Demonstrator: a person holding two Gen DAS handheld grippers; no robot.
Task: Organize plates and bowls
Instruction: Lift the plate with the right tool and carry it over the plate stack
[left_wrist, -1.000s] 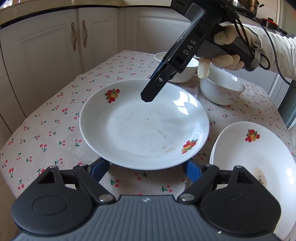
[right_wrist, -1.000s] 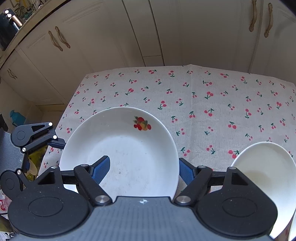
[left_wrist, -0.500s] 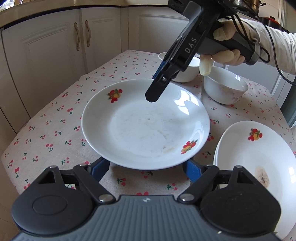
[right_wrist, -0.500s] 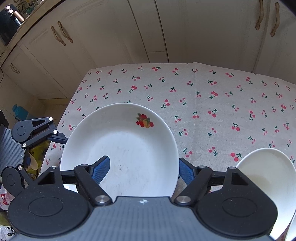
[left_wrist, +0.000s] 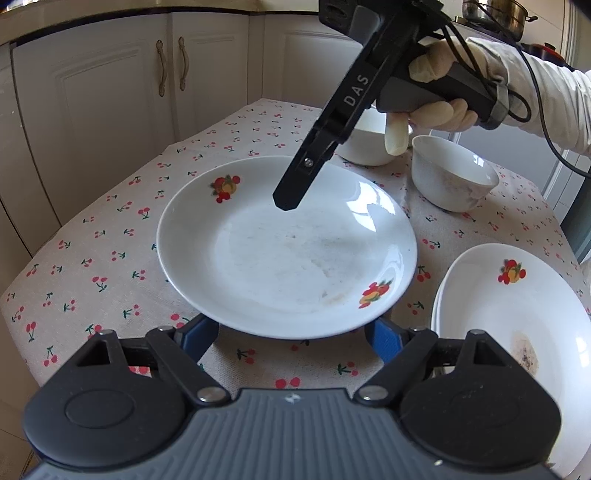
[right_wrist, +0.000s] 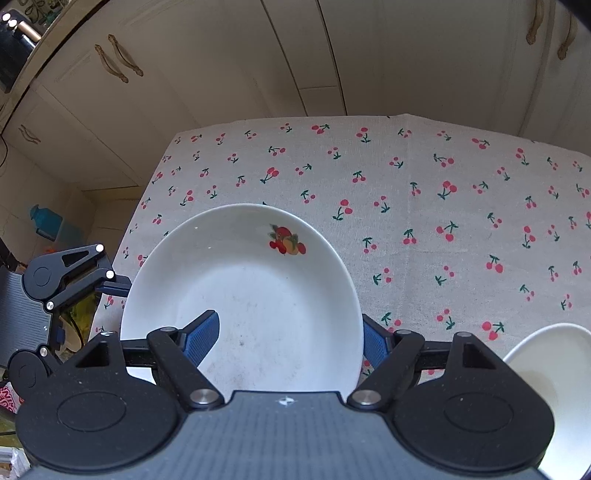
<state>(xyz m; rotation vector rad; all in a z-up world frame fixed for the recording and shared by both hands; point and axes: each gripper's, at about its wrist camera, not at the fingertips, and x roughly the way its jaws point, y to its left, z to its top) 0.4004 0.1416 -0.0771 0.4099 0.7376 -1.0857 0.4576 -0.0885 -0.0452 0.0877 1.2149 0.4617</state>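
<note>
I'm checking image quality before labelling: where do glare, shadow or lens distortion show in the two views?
Left wrist view: window glare on the plate at its far right rim, a soft shadow of the right gripper across its middle, cabinets bowed by the fisheye. Right wrist view: even, softer light, no strong glare on the plate; tablecloth edges and cabinet lines curve.

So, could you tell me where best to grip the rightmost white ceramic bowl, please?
Grip the white ceramic bowl by its near rim from above, one finger inside, one outside: it stands upright, its mouth open, its thin wall flaring.
</note>
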